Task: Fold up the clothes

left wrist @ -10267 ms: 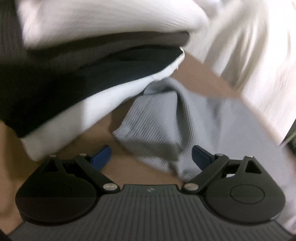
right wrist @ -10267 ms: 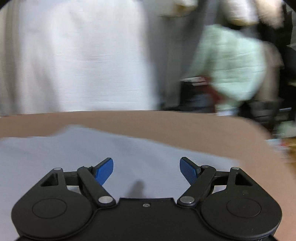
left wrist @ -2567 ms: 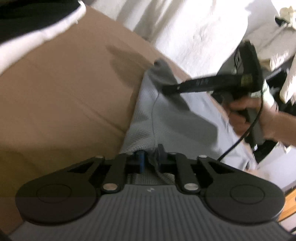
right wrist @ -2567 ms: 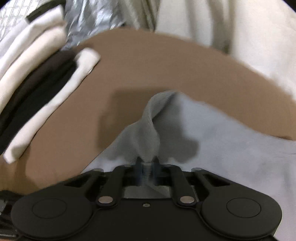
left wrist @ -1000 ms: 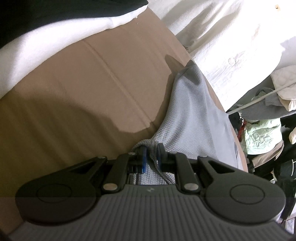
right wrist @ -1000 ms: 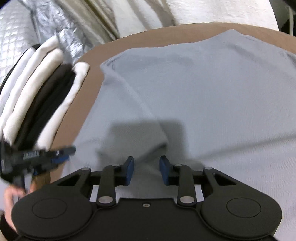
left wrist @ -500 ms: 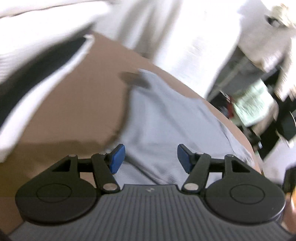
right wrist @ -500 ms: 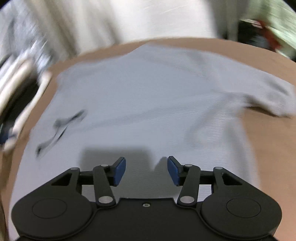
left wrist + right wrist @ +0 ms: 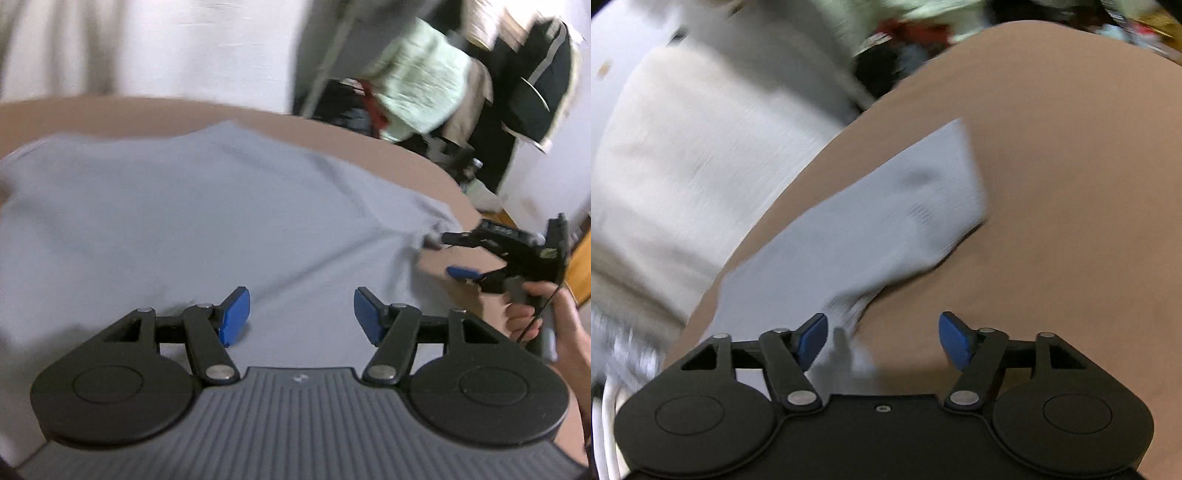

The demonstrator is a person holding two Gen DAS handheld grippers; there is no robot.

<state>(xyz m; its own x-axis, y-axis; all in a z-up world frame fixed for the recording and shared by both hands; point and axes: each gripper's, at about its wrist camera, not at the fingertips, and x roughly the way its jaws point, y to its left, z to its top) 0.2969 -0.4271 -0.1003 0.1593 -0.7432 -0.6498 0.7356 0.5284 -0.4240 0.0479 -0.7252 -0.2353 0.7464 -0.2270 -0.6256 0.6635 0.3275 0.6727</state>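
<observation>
Brown tabletop (image 9: 369,140) curving across mid-frame, white draped cloth (image 9: 166,48) along the upper left, pale green quilted fabric (image 9: 421,85) upper right, dark hanging garment (image 9: 535,85) far right, blurred white fabric (image 9: 694,155) at left of the right wrist view

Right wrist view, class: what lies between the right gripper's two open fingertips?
In the right wrist view, the right gripper stands open over the grey shirt: its sleeve edge lies by one fingertip, bare brown table by the other.

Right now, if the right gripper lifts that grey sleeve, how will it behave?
The sleeve would probably droop limply; it already lies rumpled on the table. It looks thin and light. The shirt would likely drag along behind.
</observation>
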